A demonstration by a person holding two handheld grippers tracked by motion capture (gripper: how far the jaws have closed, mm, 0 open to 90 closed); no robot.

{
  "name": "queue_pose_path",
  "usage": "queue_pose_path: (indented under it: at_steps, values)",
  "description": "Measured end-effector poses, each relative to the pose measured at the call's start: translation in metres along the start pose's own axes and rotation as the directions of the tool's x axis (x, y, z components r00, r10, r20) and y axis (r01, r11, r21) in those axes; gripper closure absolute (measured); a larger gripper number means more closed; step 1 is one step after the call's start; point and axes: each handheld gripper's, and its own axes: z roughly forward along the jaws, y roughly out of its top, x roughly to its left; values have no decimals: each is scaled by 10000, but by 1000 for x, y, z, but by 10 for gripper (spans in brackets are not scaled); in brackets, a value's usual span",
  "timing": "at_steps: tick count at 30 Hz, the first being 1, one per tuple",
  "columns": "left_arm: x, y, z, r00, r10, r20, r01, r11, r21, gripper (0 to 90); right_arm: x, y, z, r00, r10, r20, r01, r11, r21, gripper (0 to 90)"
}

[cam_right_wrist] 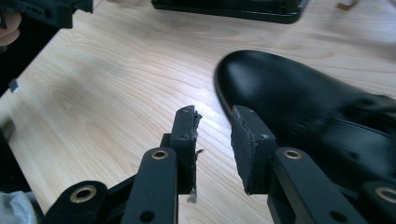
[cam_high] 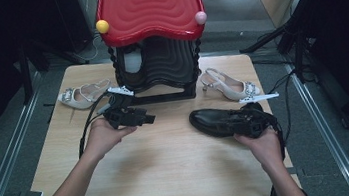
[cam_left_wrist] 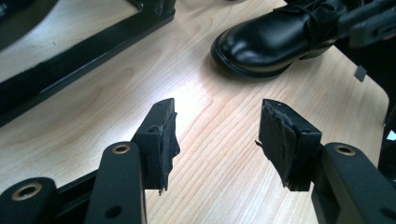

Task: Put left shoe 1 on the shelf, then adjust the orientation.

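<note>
Fingers of the left gripper [cam_high: 150, 117] stand parted over bare light wooden table [cam_high: 170, 164] in the high view, while the right gripper [cam_high: 246, 125] lies against the glossy black leather lace-up shoe [cam_high: 213, 122] on the table's right side, its grip hard to judge from there. Left gripper view: both worn pads [cam_left_wrist: 163, 140] hang apart with nothing between them, the shoe [cam_left_wrist: 266, 42] beyond showing no readable brand. Right gripper view: jaws are partly spread, the right pad [cam_right_wrist: 247, 140] seemingly touching the shoe's [cam_right_wrist: 289, 93] side, with only table in the gap.
</note>
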Motion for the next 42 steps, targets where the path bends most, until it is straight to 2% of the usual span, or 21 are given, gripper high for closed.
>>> queue_pose_path:
  at_steps: [8, 17, 25, 29, 38, 42]
  values:
    - [-5, -9, 10, 10000, -21, -22, 21, 9998, 210, 467, -14, -2, -17, 9984, -203, 520, 192, 9996, 226, 702]
    - [-12, -13, 22, 9996, 193, 184, -202, 9987, 467, 467, -32, -8, -31, 9968, 97, 795, -141, 9984, 550, 673]
    - [-13, -12, 27, 9994, 164, 315, -174, 9994, 307, 467, -47, -12, -50, 9909, 234, 1323, -318, 9976, 620, 671]
    - [-13, -11, 31, 9989, 234, 399, -249, 9990, 379, 467, -53, -14, -56, 9879, 309, 1522, -421, 9966, 708, 663]
    - [-13, -12, 35, 9988, 292, 386, -313, 9979, 561, 465, -63, -10, -28, 9913, 60, 1312, -302, 9826, 1833, 597]
    - [-13, -12, 34, 9989, 268, 390, -283, 9988, 400, 465, -61, -4, -13, 9948, -286, 976, 50, 9722, 2340, 615]
